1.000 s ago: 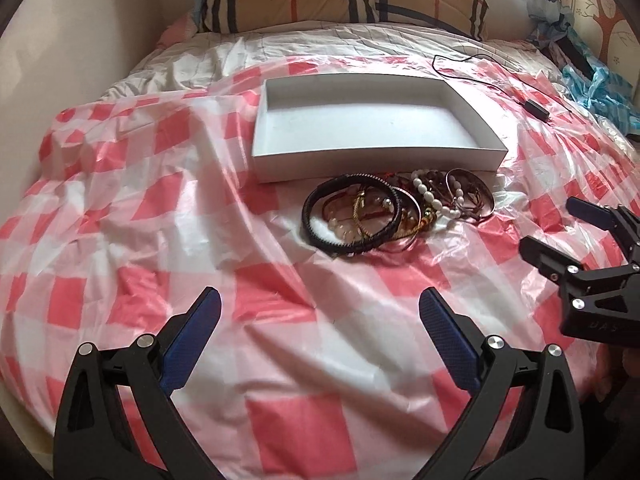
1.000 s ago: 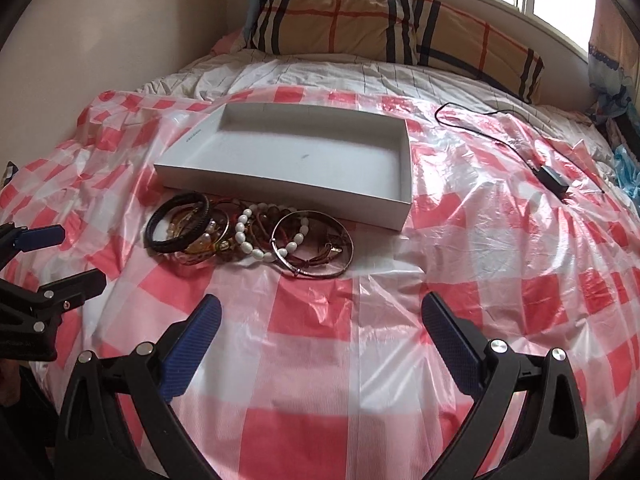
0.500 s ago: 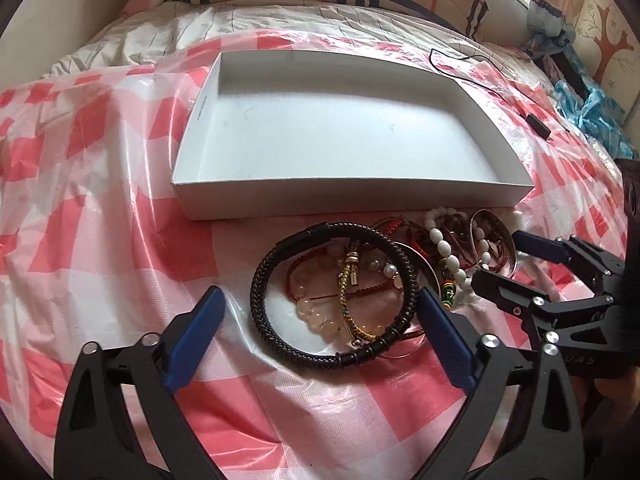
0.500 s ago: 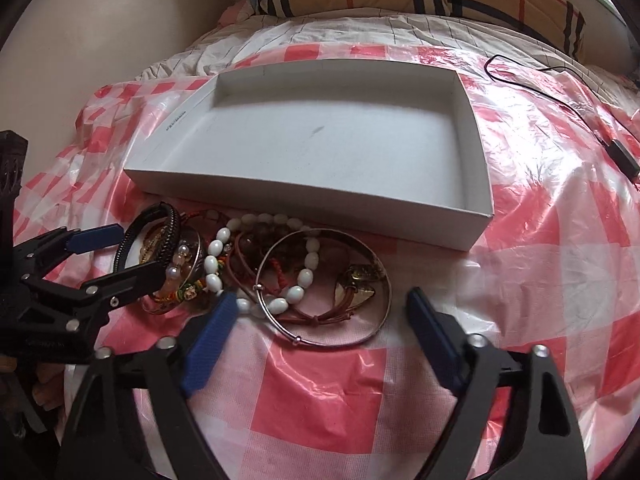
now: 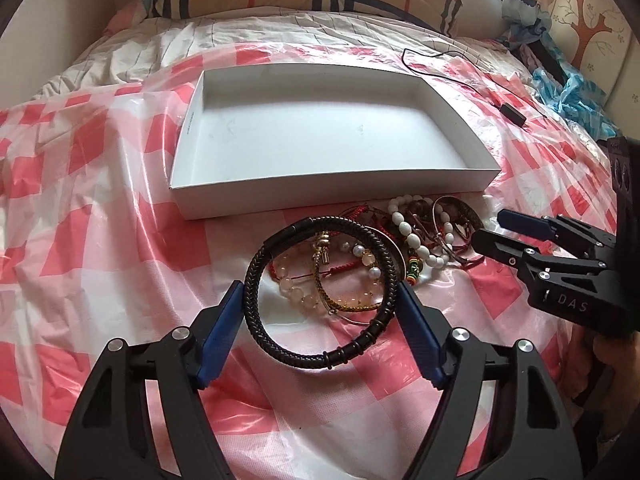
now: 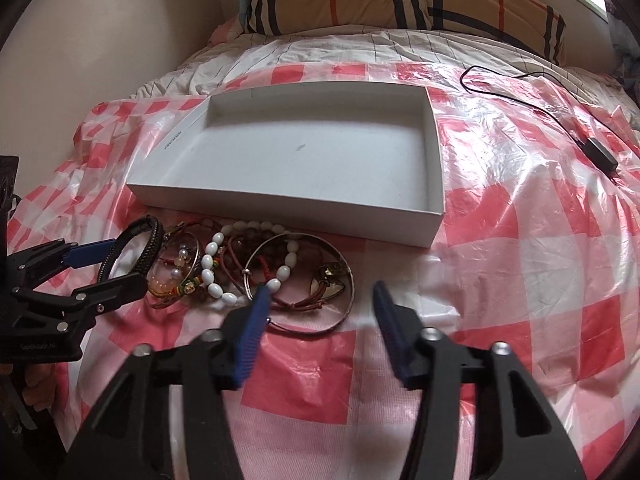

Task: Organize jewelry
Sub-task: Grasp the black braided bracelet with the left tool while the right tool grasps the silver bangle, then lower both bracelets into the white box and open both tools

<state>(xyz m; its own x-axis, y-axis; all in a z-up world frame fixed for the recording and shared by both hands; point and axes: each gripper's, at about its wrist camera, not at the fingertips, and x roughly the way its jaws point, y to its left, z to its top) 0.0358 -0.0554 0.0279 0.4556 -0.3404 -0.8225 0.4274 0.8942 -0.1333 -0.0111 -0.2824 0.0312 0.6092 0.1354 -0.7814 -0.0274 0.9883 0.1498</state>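
left claw point(image 5: 320, 312) open, its blue fingers straddling the black braided bracelet point(image 5: 280, 344) on the bed. right claw point(image 6: 320, 320) open over the thin metal bangle point(image 6: 344, 280). the bracelet pile point(image 6: 224, 272) sits just before the white box point(image 5: 192, 204); nothing boxed yet. since 1.0 s ago both claws have closed in on the pile.

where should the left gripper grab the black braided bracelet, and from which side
Grip the near arc of the black braided bracelet, coming down from above on the side closest to the left gripper. It lies flat, and that arc rests alone on the plastic sheet, while its far half overlaps the tangled bead bracelets. Pinching across the cord there looks least likely to snag them.
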